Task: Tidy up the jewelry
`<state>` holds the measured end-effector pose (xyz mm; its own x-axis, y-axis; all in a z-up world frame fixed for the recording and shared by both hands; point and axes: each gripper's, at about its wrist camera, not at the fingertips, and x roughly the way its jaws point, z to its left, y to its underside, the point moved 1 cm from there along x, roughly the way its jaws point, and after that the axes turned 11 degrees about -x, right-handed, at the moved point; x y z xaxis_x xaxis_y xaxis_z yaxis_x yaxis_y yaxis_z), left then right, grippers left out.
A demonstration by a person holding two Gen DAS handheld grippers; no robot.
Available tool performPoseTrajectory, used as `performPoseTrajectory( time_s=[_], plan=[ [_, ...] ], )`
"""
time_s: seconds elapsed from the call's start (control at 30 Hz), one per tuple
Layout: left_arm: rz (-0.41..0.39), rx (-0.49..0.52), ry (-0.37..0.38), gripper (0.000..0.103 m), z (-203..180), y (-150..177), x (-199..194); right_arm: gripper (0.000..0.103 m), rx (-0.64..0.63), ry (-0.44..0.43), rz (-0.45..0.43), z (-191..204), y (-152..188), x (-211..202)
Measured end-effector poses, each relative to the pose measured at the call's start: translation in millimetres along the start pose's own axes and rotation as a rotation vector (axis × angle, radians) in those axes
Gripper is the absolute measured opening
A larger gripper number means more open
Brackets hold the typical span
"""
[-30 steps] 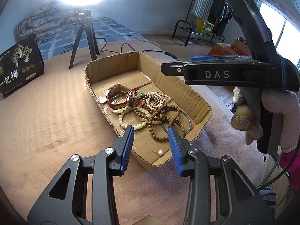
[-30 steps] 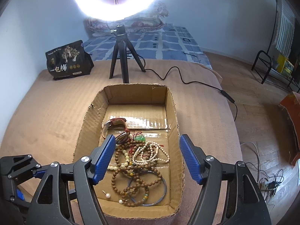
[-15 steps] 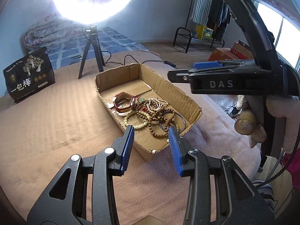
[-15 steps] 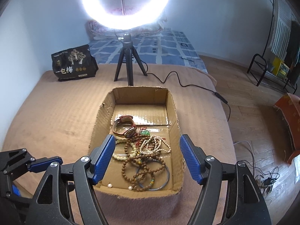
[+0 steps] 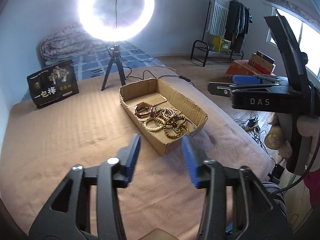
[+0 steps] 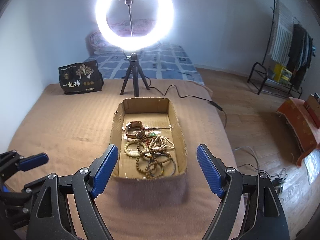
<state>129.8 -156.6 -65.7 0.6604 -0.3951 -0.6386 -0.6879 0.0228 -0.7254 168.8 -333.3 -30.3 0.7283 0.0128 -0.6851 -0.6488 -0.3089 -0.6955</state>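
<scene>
Jewelry [image 5: 164, 118] heaped in the near half of a shallow cardboard box [image 5: 198, 108], centre of the left wrist view, smaller and farther up the frame than a second ago. Left gripper [image 5: 161, 158] at lower centre, jaws just widened, now moderately apart, nothing between them but brown blanket [image 5: 60, 130]; tips short of the box's near corner. Right gripper [image 5: 236, 84] seen side-on at right edge, held by a hand in a fuzzy sleeve [image 5: 306, 124]. Ring light [image 5: 116, 10] now fully in frame at upper centre, on a tripod [image 5: 114, 68].

In the right wrist view, box [image 6: 180, 124] likewise farther off than before, at centre. Right gripper [image 6: 157, 166] at bottom, jaws just opened further, wide, empty, flanking the box's near end without touching. Inside: a brown watch [image 6: 135, 130] toward the middle, a pale bead bracelet [image 6: 132, 150], dark wooden bead strands [image 6: 150, 160] tangled, a thin dark bangle [image 6: 174, 166] nearest. Far half bare cardboard. Left gripper [image 6: 30, 160] at lower left edge. Black printed bag [image 6: 80, 78] at upper left.
</scene>
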Motion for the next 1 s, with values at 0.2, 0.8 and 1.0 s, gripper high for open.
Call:
performPoseTrajectory(
  time_s=[0.2, 0.8, 1.0],
  plan=[
    [-0.029, 0.013, -0.021, 0.06, -7, 6, -28, 0.081, -0.032, 0.055, -0.02, 15, 8, -29],
    [-0.077, 0.011, -0.107, 0.084, -1, 15, -78, 0.081, -0.033, 0.054, -0.072, 39, 19, -65],
    [-0.097, -0.004, -0.126, 0.094, 3, 14, -86, 0.081, -0.034, 0.065, -0.075, 43, 21, -68]
  ],
)
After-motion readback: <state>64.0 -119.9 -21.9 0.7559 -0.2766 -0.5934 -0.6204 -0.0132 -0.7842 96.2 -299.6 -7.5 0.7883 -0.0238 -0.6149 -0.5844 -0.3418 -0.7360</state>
